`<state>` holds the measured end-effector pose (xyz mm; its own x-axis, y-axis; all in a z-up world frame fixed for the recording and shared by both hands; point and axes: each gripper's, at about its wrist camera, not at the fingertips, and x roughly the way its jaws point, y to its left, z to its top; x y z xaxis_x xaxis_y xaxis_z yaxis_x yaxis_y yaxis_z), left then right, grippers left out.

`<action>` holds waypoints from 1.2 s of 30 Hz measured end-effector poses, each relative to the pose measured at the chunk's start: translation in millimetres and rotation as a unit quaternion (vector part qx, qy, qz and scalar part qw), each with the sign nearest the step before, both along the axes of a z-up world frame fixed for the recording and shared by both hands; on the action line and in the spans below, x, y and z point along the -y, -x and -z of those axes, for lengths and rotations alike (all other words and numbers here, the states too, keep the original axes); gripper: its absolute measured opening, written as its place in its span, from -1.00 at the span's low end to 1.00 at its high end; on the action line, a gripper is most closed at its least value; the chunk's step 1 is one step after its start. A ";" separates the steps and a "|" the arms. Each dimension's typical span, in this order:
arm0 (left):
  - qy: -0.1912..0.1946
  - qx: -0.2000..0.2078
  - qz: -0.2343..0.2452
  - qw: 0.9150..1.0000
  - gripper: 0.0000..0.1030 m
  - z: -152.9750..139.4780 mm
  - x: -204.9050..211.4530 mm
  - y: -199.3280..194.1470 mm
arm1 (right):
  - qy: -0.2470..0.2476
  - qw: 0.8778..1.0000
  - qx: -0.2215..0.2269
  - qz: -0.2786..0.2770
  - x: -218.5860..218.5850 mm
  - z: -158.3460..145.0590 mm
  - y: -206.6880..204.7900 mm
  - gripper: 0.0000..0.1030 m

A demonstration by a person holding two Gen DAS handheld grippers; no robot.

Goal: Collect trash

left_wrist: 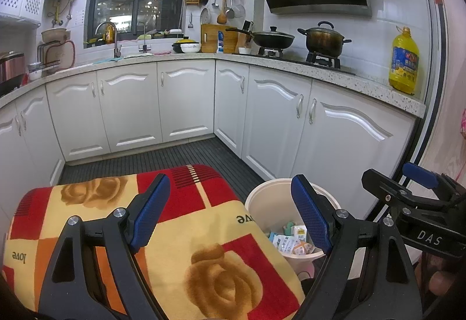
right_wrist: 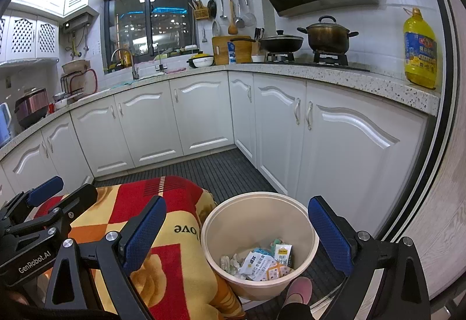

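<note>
Currently both tools idle: left tool (left_wrist: 230, 212) wide, nothing between the pads; right tool (right_wrist: 237, 235) wide and empty too. Trash (right_wrist: 259, 261) sits at the bottom of the cream bin (right_wrist: 256, 200) on the floor, touching the right edge of the blanket-covered surface (left_wrist: 180, 232).

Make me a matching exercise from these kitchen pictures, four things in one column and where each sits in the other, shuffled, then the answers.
Things:
1. yellow plastic oil bottle
2. round cream plastic bin
3. dark lidded metal pot
4. red and yellow rose-patterned blanket

Places:
A. on the gas burner
B. on the floor beside the blanket
C. at the counter's right end
D. below the open left gripper

Pairs: 1-C, 2-B, 3-A, 4-D
</note>
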<state>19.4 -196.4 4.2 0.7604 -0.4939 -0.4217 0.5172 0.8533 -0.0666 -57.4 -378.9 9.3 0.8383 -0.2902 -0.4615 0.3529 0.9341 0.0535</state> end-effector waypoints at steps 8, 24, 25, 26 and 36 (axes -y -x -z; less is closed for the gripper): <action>0.000 0.000 0.000 1.000 0.64 0.1 0.0 0.0 | 0.000 1.000 -0.001 -0.001 -0.4 1.0 -0.2 0.88; -0.001 -0.003 0.007 1.000 0.64 3.4 2.5 -0.1 | -0.002 1.000 -0.004 -0.002 0.8 5.2 -1.3 0.88; 0.000 -0.004 0.008 1.000 0.64 4.0 2.8 0.0 | -0.002 1.000 -0.005 -0.002 2.3 5.2 -1.2 0.88; 0.000 -0.004 0.008 1.000 0.64 4.1 2.9 0.1 | -0.002 1.000 -0.006 -0.001 2.2 6.1 -1.3 0.88; -0.003 -0.004 0.011 1.000 0.64 7.7 1.3 -3.4 | -0.005 1.000 -0.016 0.001 5.3 11.1 -2.7 0.88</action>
<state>22.8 -197.6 -3.5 0.7454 -0.5084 -0.4312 0.5359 0.8417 -0.0660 -54.7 -384.3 -1.8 0.8225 -0.2883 -0.4904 0.3572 0.9327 0.0507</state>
